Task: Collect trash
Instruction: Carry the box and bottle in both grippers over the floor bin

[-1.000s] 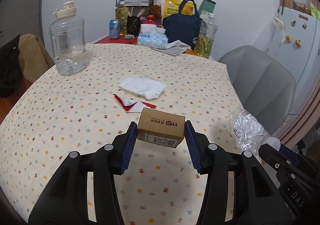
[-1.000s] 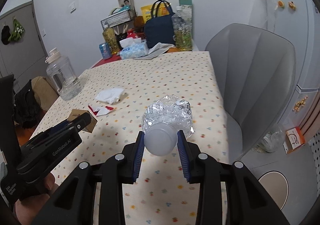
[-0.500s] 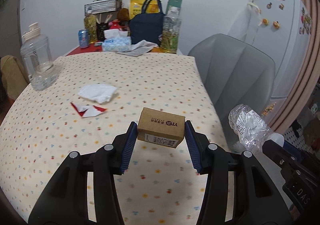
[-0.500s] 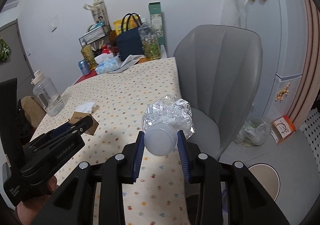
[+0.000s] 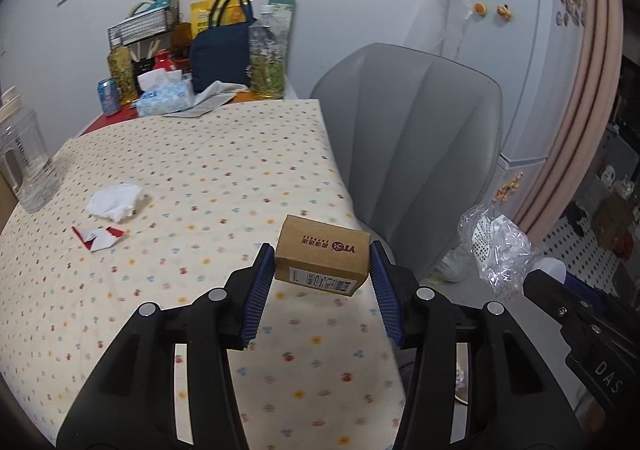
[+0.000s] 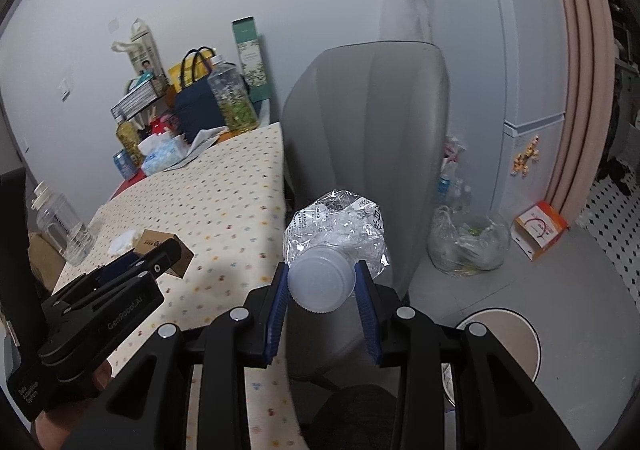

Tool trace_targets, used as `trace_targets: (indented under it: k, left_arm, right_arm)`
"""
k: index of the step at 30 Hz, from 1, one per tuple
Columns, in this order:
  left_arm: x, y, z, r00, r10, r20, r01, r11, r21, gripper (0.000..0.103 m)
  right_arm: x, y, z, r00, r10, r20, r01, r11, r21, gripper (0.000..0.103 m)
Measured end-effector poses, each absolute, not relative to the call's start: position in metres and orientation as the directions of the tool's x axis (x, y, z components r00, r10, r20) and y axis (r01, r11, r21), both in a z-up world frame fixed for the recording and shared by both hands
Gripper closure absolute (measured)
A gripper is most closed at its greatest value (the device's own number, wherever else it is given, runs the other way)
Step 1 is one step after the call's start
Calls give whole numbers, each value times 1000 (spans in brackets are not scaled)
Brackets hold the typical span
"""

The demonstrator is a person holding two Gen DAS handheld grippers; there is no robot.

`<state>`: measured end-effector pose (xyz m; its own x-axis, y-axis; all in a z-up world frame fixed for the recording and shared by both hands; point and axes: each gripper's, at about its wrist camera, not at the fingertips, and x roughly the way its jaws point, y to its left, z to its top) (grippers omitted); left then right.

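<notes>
Nearest in the left wrist view, the left hand-held gripper (image 5: 322, 270) clamps a small brown cardboard box (image 5: 322, 260) between its blue pads, the box held in the air above the near right edge of the surface (image 5: 224, 178); the printed label faces the camera and red lettering runs across the top. In the right wrist view, the right hand-held gripper (image 6: 322, 284) grips a crushed clear plastic bottle (image 6: 336, 234) by its white cap end, the crumpled body pointing away; it hangs off the right edge of the surface, in front of the grey chair (image 6: 368, 122). Each gripper shows at the margin of the other's view, the two side by side.

Farther left on the dotted cloth lies a torn red-and-white wrapper (image 5: 100, 238); just beyond it a crumpled white tissue (image 5: 116, 202); both apart from the grippers. At the far left stands a large clear water jug (image 5: 24, 166). At the far end cluster a tissue box (image 5: 166, 98), a blue can (image 5: 108, 96), a navy bag (image 5: 222, 50) and a tall bottle (image 5: 268, 58).

On the floor to the right, beyond the chair, sits a clear plastic bag (image 6: 468, 242) with contents; beside it an orange-and-white carton (image 6: 540, 230); behind stands a white fridge (image 6: 520, 50) with magnets.
</notes>
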<state>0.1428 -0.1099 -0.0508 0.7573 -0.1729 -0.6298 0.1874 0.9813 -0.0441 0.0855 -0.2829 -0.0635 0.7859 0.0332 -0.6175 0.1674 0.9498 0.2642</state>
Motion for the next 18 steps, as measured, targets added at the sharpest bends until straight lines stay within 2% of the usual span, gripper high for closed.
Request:
trace_targets:
  k: [18]
  left_arm:
    - [146,-254,-78,661,-288,-693,415,910,17,54]
  right_arm:
    - [55,-415,-103,741,-105,-663,407,856,319,70]
